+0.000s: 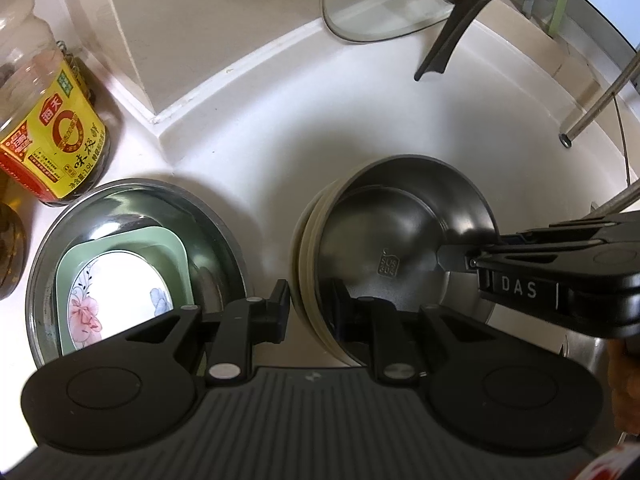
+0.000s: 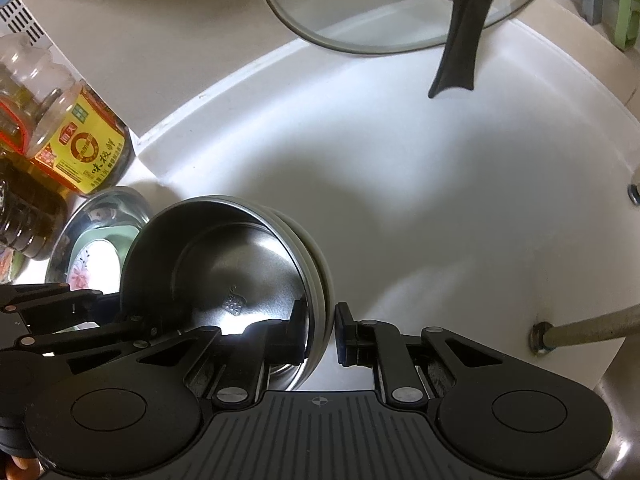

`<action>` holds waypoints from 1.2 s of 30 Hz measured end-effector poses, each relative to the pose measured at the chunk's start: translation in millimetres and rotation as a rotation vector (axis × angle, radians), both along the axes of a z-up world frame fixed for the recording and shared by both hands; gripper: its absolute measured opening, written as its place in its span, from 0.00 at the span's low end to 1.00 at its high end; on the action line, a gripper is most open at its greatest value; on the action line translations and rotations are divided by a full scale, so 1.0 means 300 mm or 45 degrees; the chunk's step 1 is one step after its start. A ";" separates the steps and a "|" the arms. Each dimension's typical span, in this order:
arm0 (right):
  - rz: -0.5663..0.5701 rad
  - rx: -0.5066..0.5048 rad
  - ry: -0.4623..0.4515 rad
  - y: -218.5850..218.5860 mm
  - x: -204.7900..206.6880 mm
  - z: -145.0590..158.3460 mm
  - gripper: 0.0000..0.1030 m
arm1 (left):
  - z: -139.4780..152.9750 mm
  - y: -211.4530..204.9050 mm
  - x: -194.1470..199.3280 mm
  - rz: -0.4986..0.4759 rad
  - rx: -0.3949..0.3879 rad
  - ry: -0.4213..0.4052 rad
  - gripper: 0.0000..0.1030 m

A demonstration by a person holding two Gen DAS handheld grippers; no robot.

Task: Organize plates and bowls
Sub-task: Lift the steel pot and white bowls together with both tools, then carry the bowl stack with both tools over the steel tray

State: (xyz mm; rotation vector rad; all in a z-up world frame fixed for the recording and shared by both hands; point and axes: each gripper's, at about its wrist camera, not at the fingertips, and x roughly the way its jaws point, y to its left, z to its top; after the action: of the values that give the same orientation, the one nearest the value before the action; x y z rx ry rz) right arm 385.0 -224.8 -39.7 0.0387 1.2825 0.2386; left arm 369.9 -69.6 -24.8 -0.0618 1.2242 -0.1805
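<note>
A stack of nested steel bowls [image 1: 400, 232] with cream outer walls stands on the white counter. My left gripper [image 1: 310, 304] straddles the stack's near-left rim, one finger outside and one inside, shut on it. My right gripper [image 1: 456, 258] comes in from the right and pinches the opposite rim. In the right wrist view the same bowls [image 2: 240, 264] sit left of centre, with my right gripper [image 2: 320, 330] shut on the rim; my left gripper [image 2: 108, 304] shows at the far left. A wide steel basin [image 1: 224, 216] to the left holds a green square dish [image 1: 168, 244] and a floral plate [image 1: 120, 292].
A yellow-labelled seasoning bottle [image 1: 60, 136] and darker bottles stand at the left wall. A glass lid [image 1: 380, 12] with a black handle leans against the back wall. Metal rack legs [image 1: 600, 96] stand at the right; a steel sink edge [image 2: 616, 392] lies at the lower right.
</note>
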 end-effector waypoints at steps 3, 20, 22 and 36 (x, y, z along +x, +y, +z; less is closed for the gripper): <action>0.006 0.000 0.000 0.012 0.004 0.006 0.14 | 0.007 0.014 0.001 0.016 -0.002 -0.002 0.18; 0.099 0.022 -0.056 0.199 0.045 0.074 0.14 | 0.089 0.192 0.003 0.148 -0.003 -0.066 0.18; 0.119 0.027 -0.062 0.232 0.050 0.081 0.14 | 0.102 0.224 -0.001 0.173 0.001 -0.074 0.18; 0.302 0.053 -0.066 0.493 0.039 0.077 0.14 | 0.126 0.458 -0.069 0.374 0.028 -0.084 0.18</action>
State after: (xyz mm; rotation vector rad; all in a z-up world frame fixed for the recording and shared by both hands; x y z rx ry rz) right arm 396.7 -77.0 -16.5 -0.0840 1.2303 0.4672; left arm 349.1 67.8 13.0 -0.2132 1.1366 0.0862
